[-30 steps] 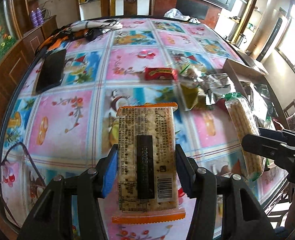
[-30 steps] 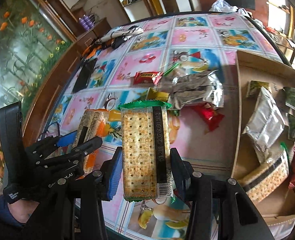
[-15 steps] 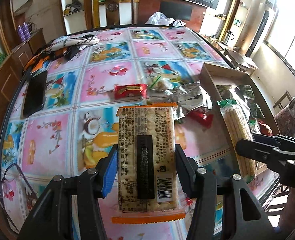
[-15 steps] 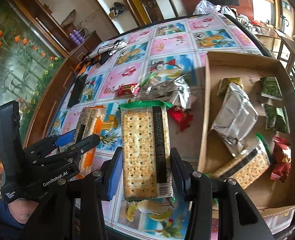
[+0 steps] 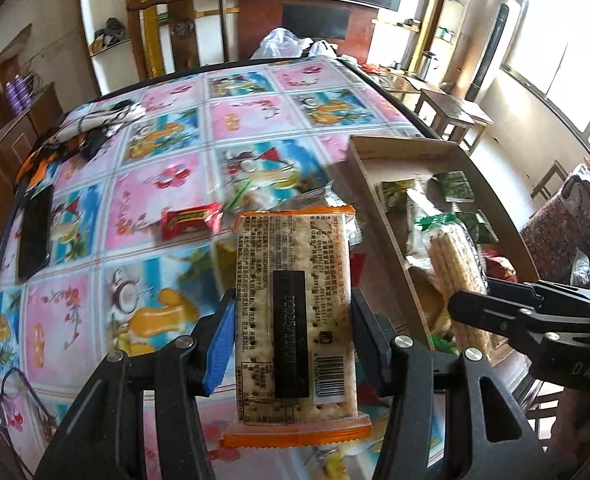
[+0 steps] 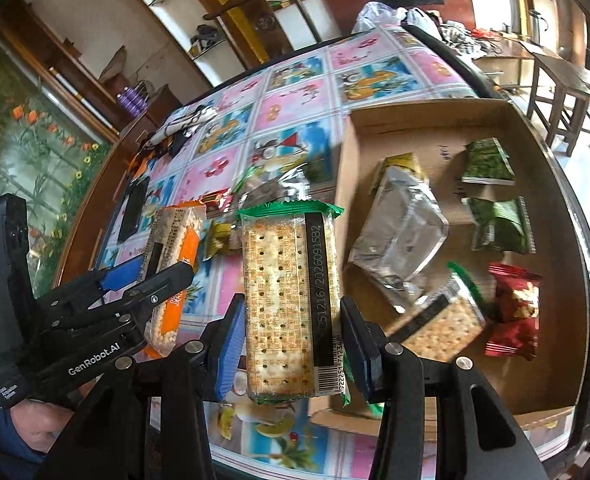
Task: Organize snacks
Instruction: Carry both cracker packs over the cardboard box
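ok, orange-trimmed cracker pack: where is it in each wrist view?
Left wrist: orange-trimmed cracker pack, centre, clamped between the left gripper pads.
Right wrist: same pack, left of centre, in that gripper.
Shared landmark: cardboard box, right of the pack.

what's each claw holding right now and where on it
The left claw grips the orange-edged cracker pack by its long sides, at the lower half. The right claw grips the green-edged cracker pack the same way.
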Demonstrator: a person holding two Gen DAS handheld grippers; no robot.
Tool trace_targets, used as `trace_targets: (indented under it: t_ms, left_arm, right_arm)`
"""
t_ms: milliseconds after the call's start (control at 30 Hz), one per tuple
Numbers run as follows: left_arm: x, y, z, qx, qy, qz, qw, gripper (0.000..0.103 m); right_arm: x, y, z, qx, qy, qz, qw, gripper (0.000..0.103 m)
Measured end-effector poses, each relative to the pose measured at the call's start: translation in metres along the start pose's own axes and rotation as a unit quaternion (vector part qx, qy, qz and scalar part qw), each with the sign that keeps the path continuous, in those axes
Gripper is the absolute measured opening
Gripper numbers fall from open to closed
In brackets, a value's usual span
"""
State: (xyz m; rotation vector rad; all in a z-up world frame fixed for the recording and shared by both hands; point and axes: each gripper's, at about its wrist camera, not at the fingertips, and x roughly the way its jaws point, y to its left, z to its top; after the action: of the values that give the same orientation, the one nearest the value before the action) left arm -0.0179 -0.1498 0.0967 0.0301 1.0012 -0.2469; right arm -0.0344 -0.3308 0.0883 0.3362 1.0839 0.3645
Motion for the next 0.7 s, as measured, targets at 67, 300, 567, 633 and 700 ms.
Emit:
trace_targets:
  t_ms: [67,300,567,633,700]
  left_arm:
    - [0.002,-0.011,0.004,0.009,0.000,-0.005,0.9999,0.052]
    - [0.009,-0.040,0.014,0.034,0.005,-0.020,0.9992,0.052]
    - [0.017,-0.073,0.022,0.062,0.008,-0.037,0.9974,0.052]
    - [0.018,-0.080,0.024,0.067,0.009,-0.041,0.9969,0.052]
    - [0.021,-0.087,0.025,0.072,0.009,-0.046,0.9963,0.052]
  right_arm:
    - [-0.004,-0.008,0.000,0.009,-0.003,-0.002,1.000,0.050]
    - [-0.014,-0.036,-0.001,0.042,-0.012,-0.010,0.999,0.050]
    - [-0.022,-0.064,-0.002,0.074,-0.019,-0.021,0.997,0.050]
    - [-0.026,-0.073,-0.002,0.083,-0.021,-0.025,0.996,0.050]
    - [-0.028,-0.079,-0.002,0.089,-0.022,-0.028,0.995,0.050]
